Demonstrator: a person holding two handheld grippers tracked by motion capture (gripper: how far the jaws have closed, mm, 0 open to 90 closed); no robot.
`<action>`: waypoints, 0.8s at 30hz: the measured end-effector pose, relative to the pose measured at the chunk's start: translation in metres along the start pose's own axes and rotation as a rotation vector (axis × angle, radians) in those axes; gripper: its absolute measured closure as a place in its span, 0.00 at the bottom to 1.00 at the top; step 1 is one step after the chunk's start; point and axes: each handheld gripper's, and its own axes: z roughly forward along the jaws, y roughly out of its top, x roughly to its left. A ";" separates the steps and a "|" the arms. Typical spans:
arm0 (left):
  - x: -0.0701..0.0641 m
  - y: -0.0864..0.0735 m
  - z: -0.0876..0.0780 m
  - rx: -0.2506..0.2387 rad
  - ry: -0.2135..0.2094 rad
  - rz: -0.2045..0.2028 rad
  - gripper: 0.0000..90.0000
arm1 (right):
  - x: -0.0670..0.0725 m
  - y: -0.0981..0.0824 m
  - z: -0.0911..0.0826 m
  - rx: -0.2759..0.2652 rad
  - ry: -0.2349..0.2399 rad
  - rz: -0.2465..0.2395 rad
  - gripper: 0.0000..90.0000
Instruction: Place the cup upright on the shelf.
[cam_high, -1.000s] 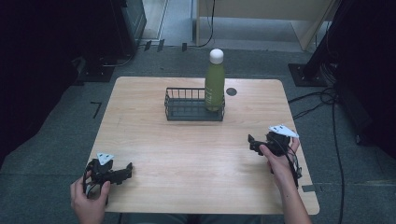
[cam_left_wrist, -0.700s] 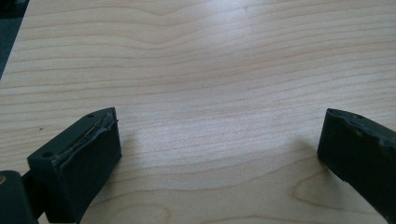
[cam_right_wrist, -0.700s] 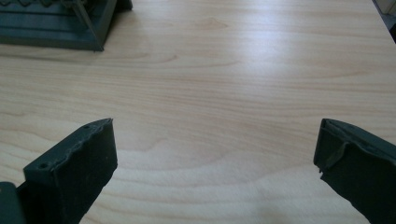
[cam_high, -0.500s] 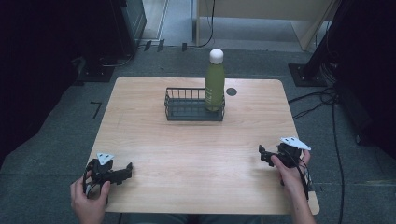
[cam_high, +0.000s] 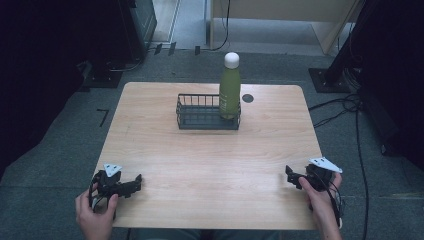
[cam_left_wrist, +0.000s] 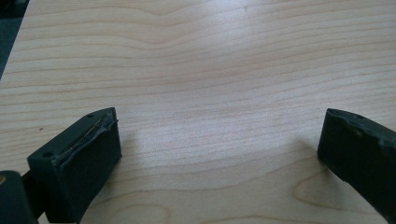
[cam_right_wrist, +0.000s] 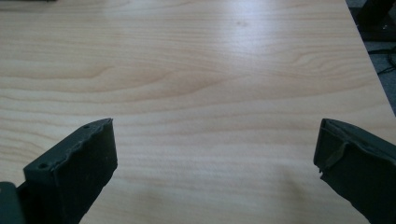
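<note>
Since the earlier frame, my right tongs (cam_high: 290, 174) retreated from the basket (cam_high: 208, 112) holding the upright bottle (cam_high: 229, 87); both tongs, left tongs (cam_high: 135, 181) included, rest spread, empty. Approach low, squarely.

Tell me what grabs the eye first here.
The tall green bottle with a white cap, standing upright in the right end of a black wire basket at the table's far side. Near the front edge, the left gripper and right gripper sit wide open and empty.
</note>
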 end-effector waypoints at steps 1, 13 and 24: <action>0.000 0.000 0.000 0.000 0.000 0.000 0.00 | -0.002 -0.005 -0.003 0.003 -0.006 -0.002 0.00; 0.000 0.000 0.000 0.000 0.000 0.000 0.00 | -0.005 -0.024 -0.016 0.058 -0.037 -0.025 0.00; 0.000 0.000 0.000 0.000 0.000 0.001 0.00 | -0.004 -0.031 -0.022 0.095 -0.034 -0.058 0.00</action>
